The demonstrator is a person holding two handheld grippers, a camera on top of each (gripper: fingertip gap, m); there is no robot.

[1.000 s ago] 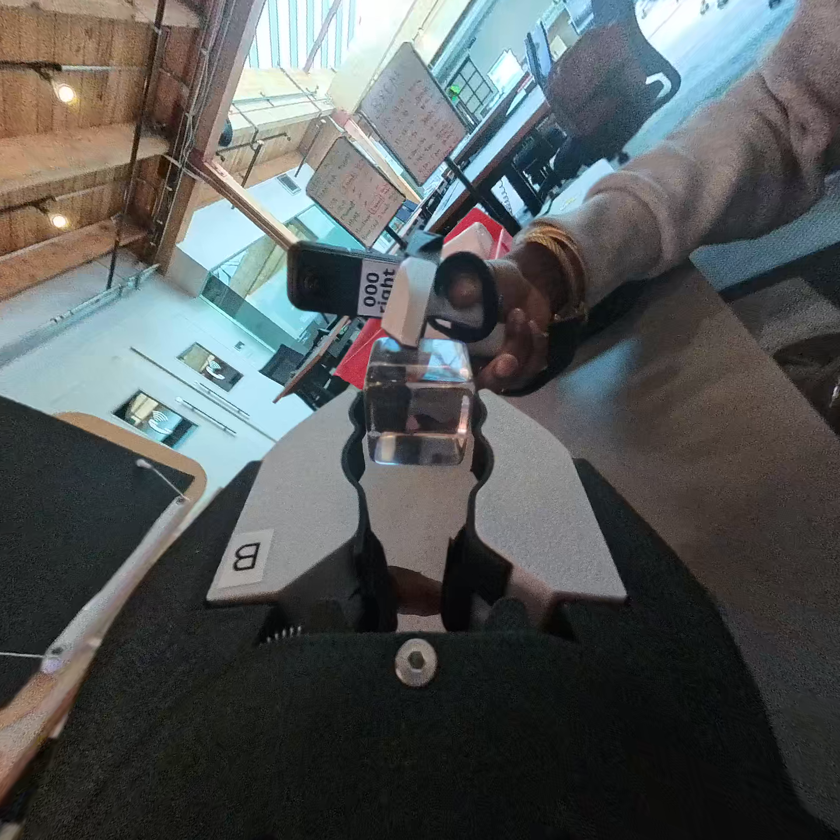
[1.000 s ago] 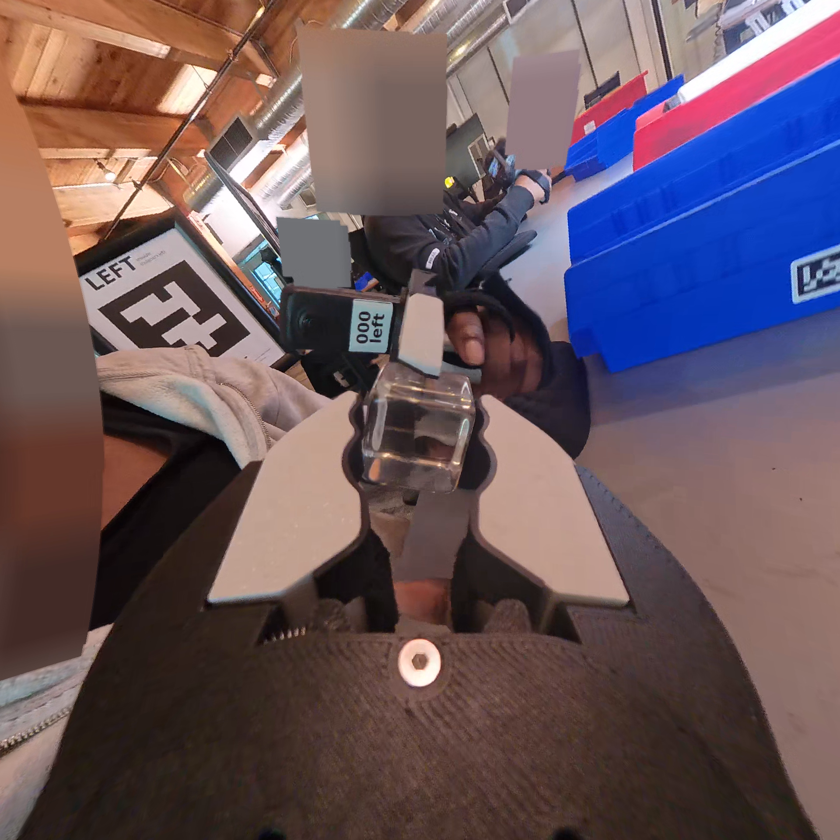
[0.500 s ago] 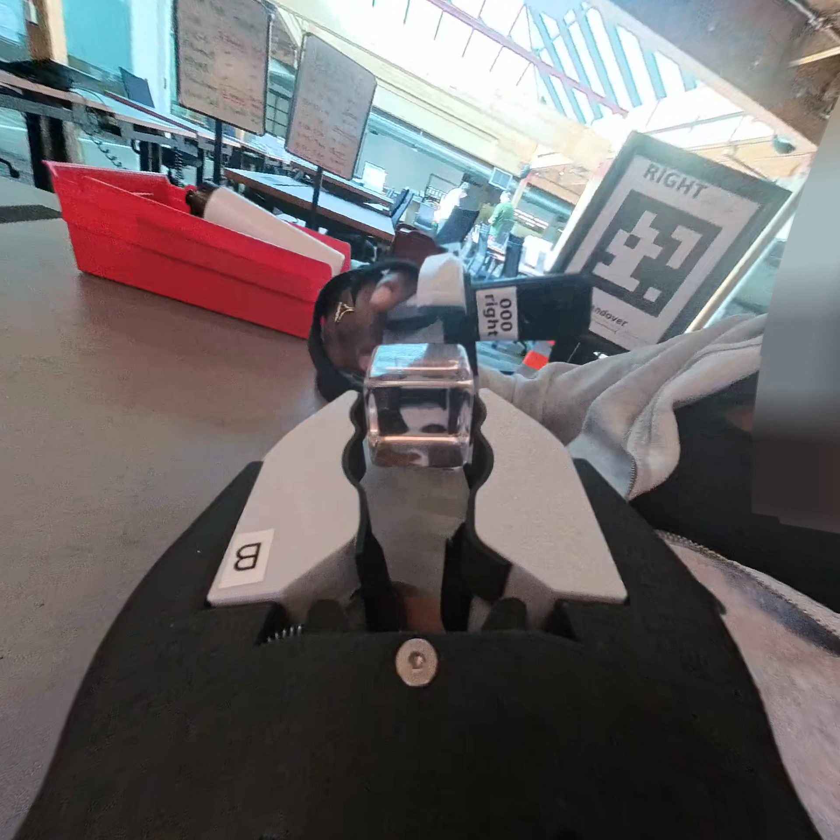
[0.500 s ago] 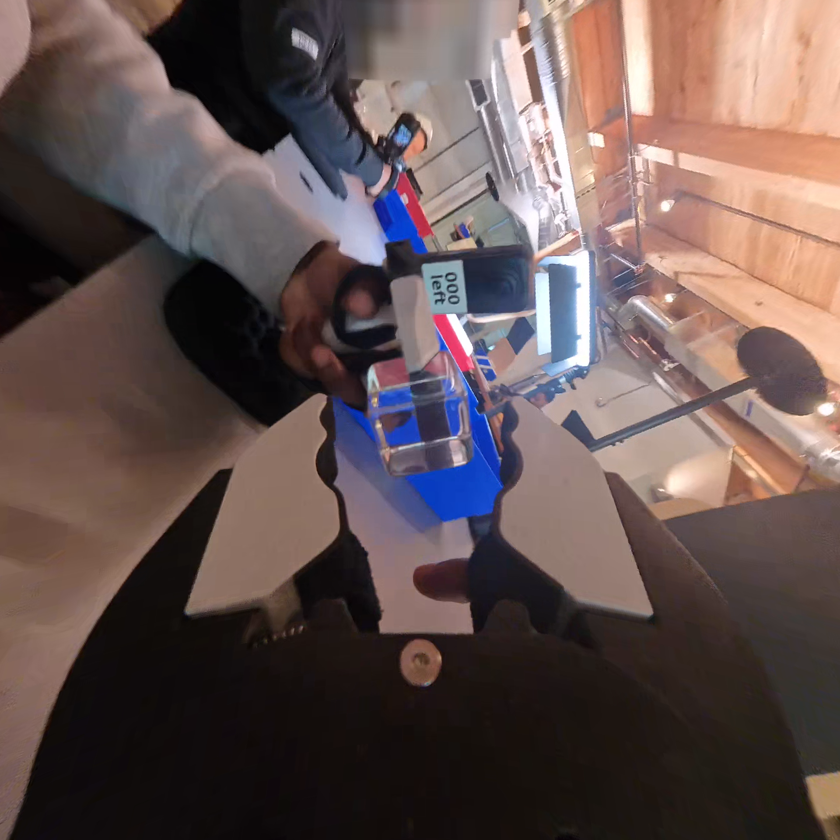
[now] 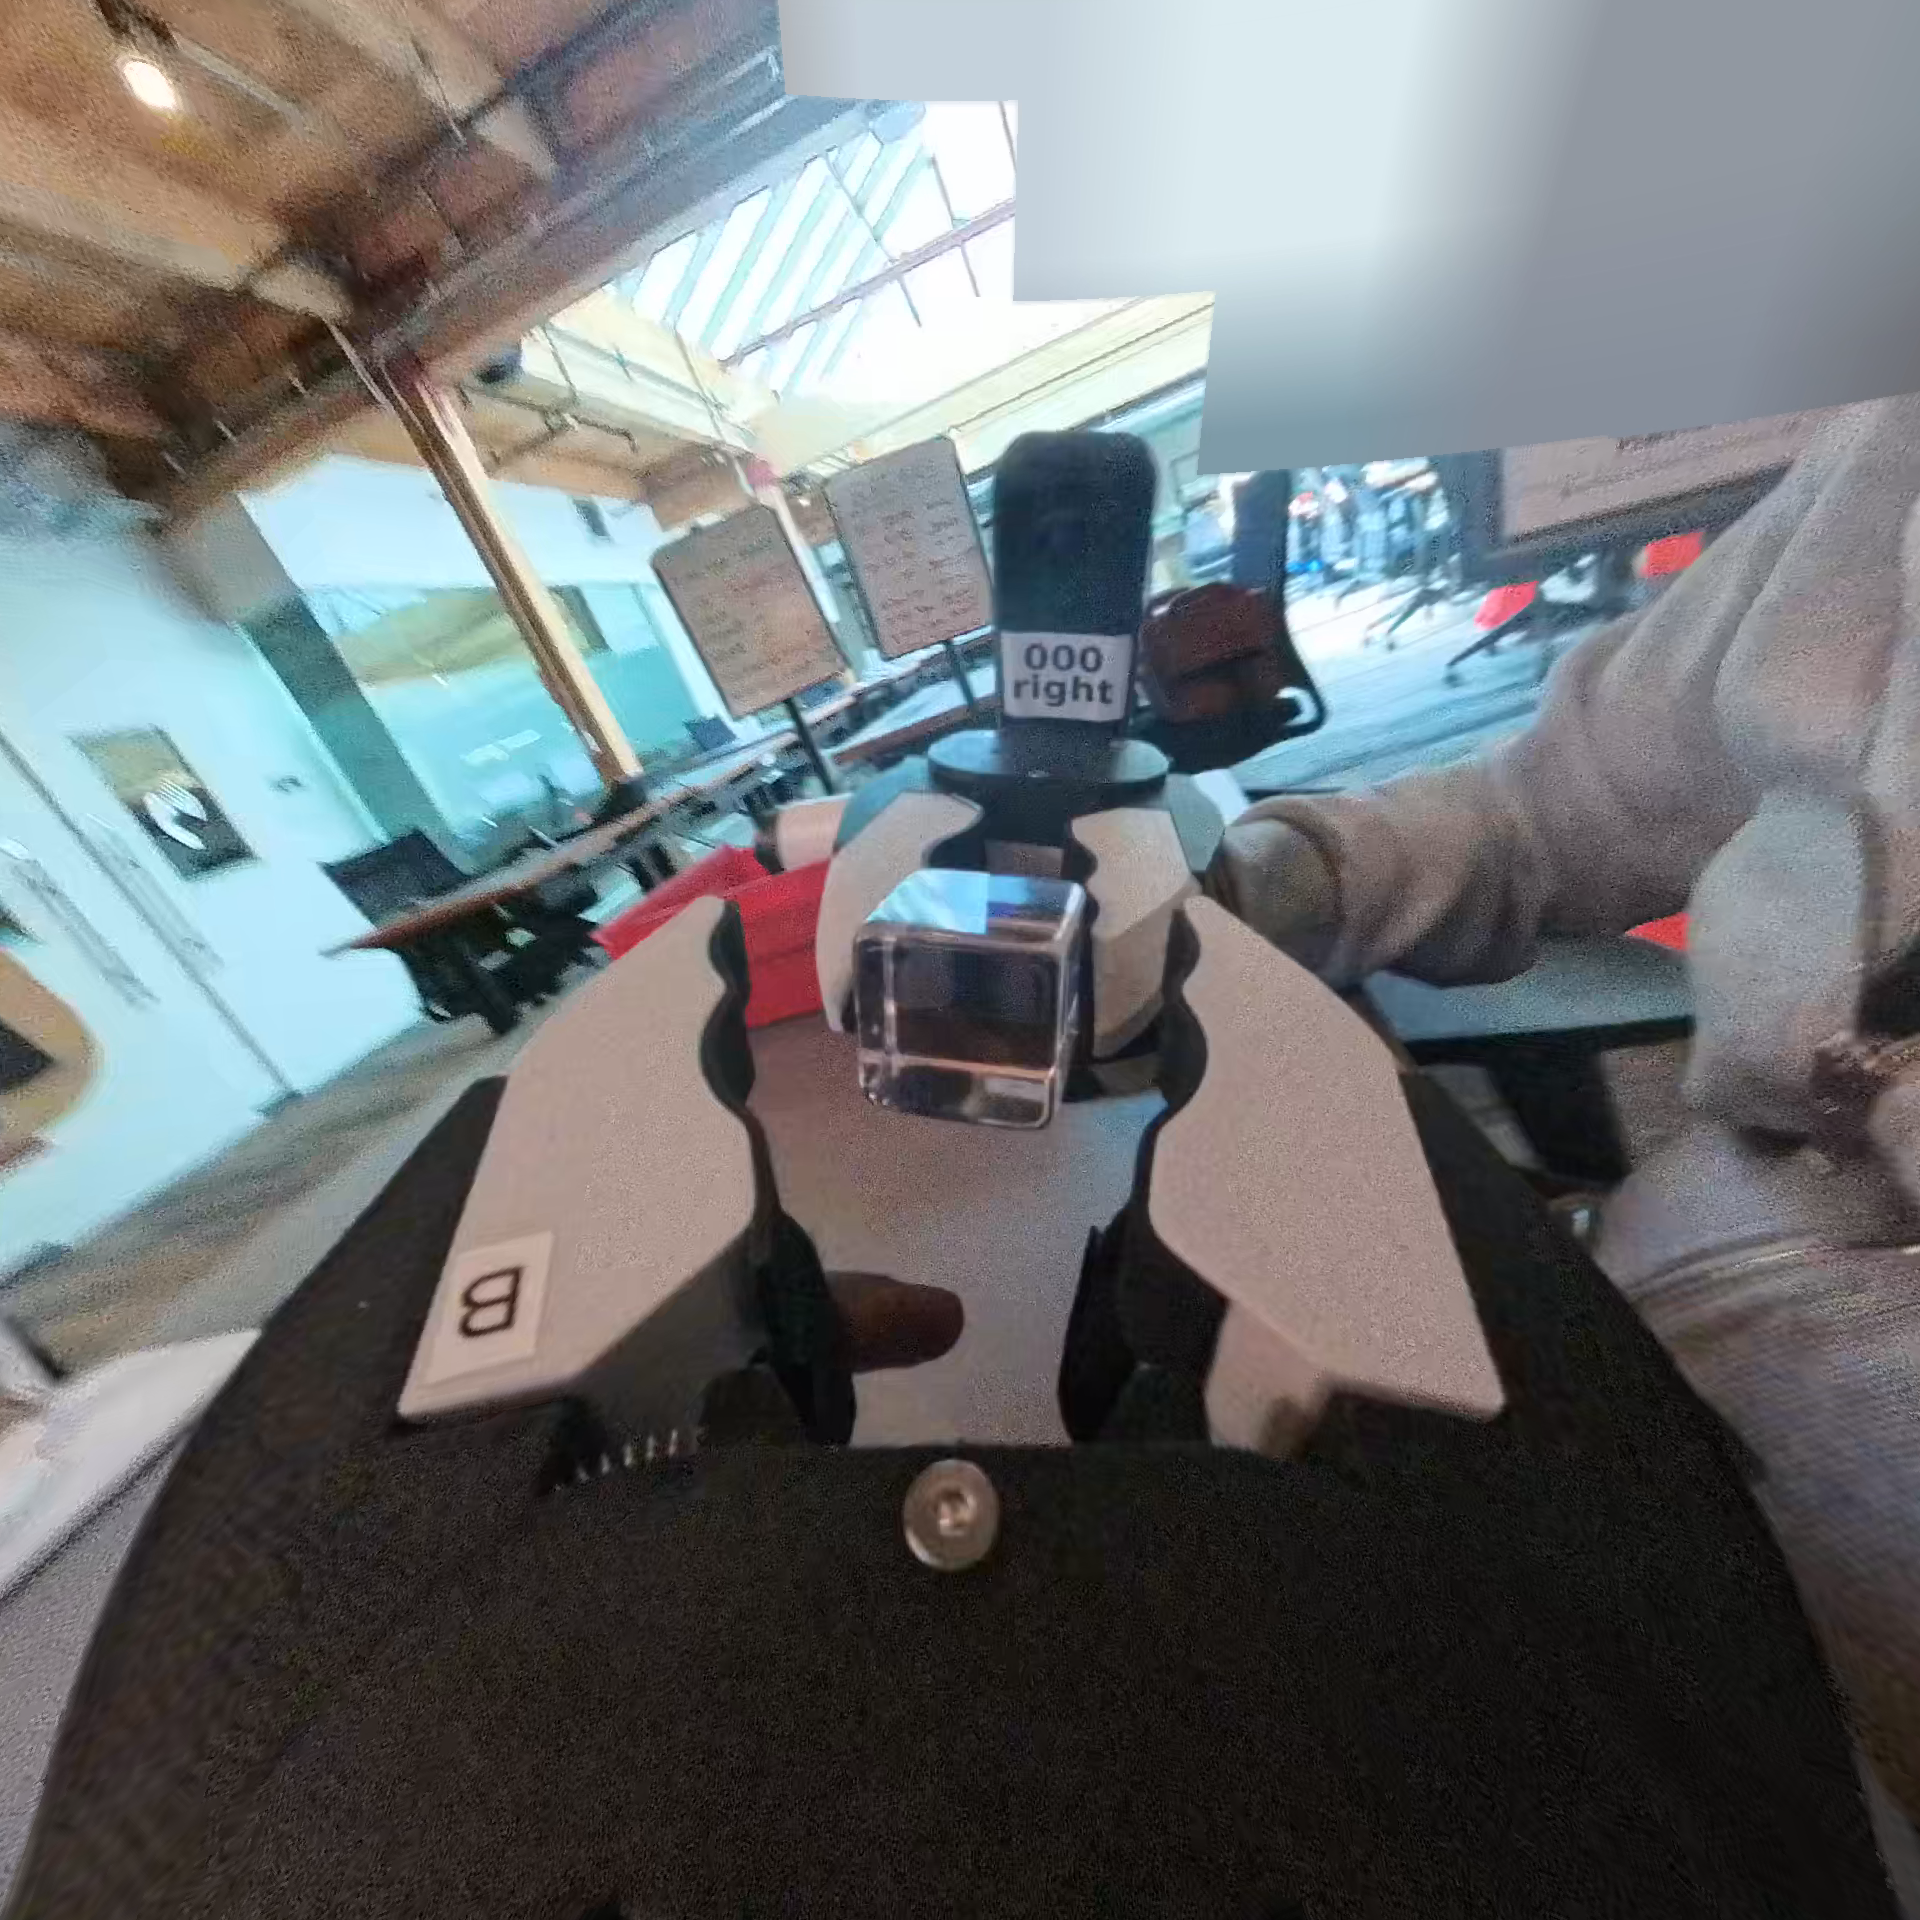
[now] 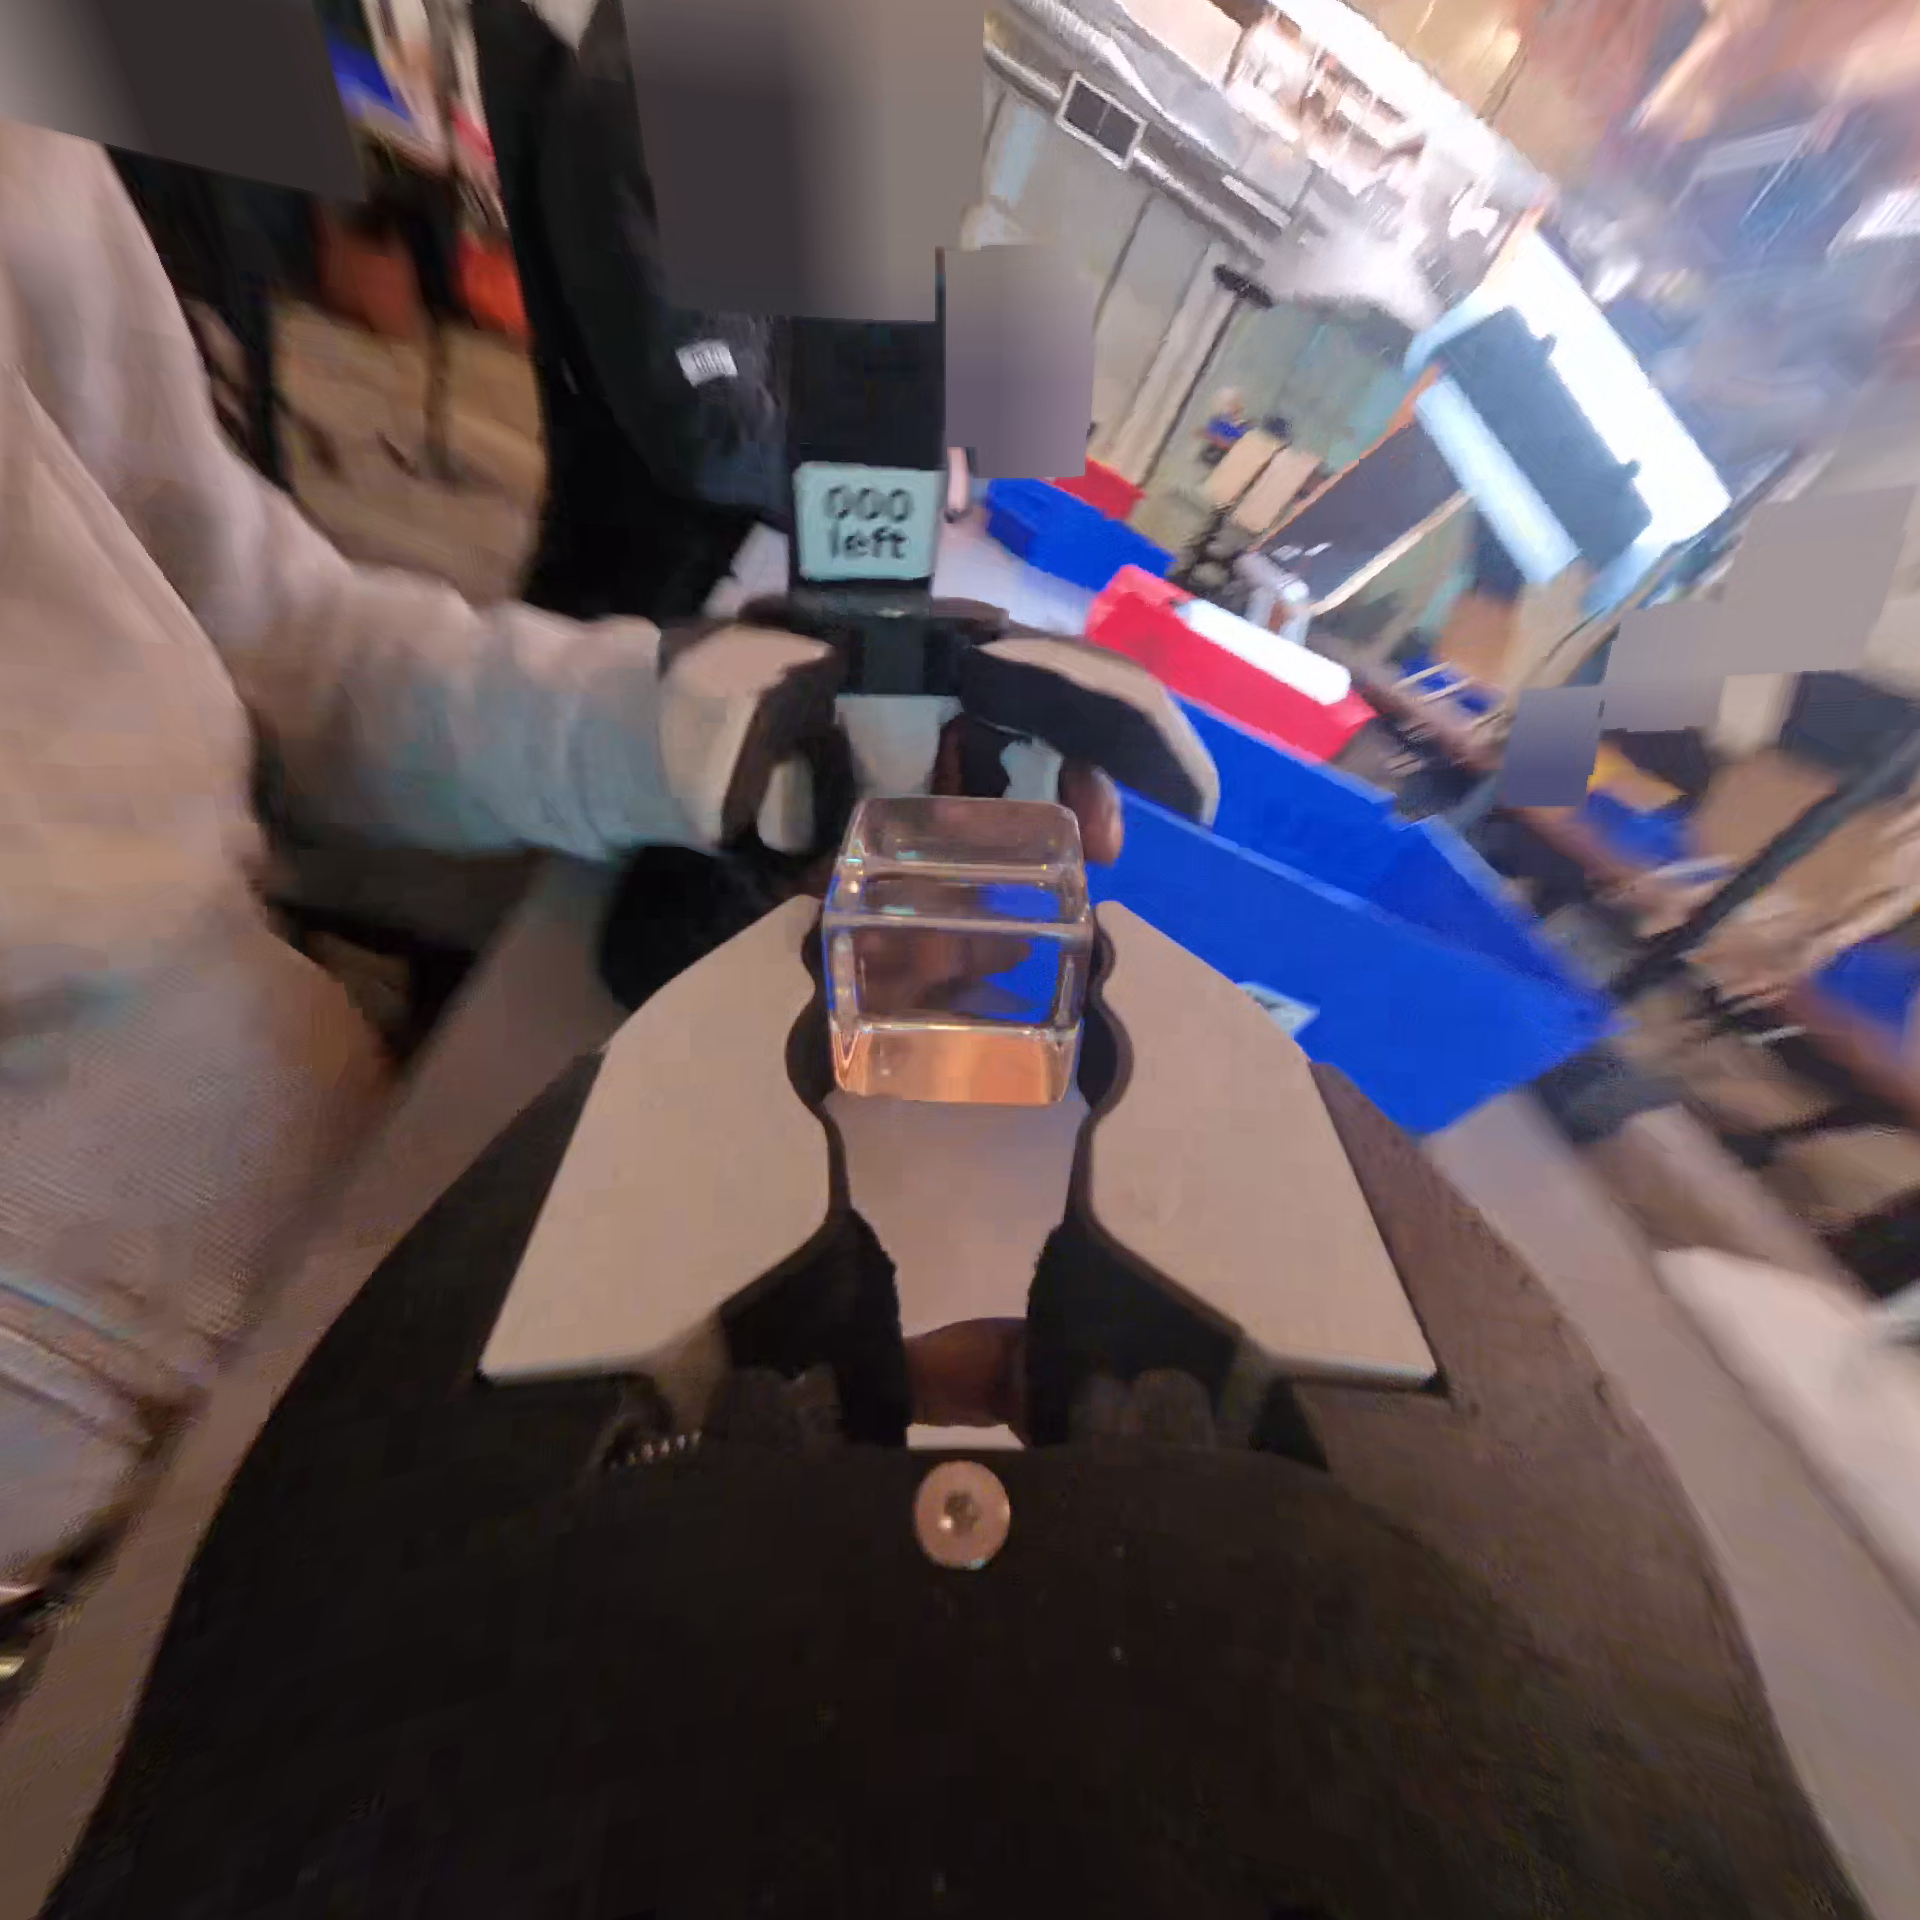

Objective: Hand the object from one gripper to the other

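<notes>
Change: since the earlier frame the left gripper had spread wide off the clear cube; the right gripper had clamped it
Cube: pinched between right fingertips, between the left's parted fingers
Advice: back the left straight out; hold the right steady
Beyond: blue bins

I'm counting one clear cube sitting between claw tips, two grippers facing each other, two whiteboards standing behind, two blue bins lying right.
</notes>
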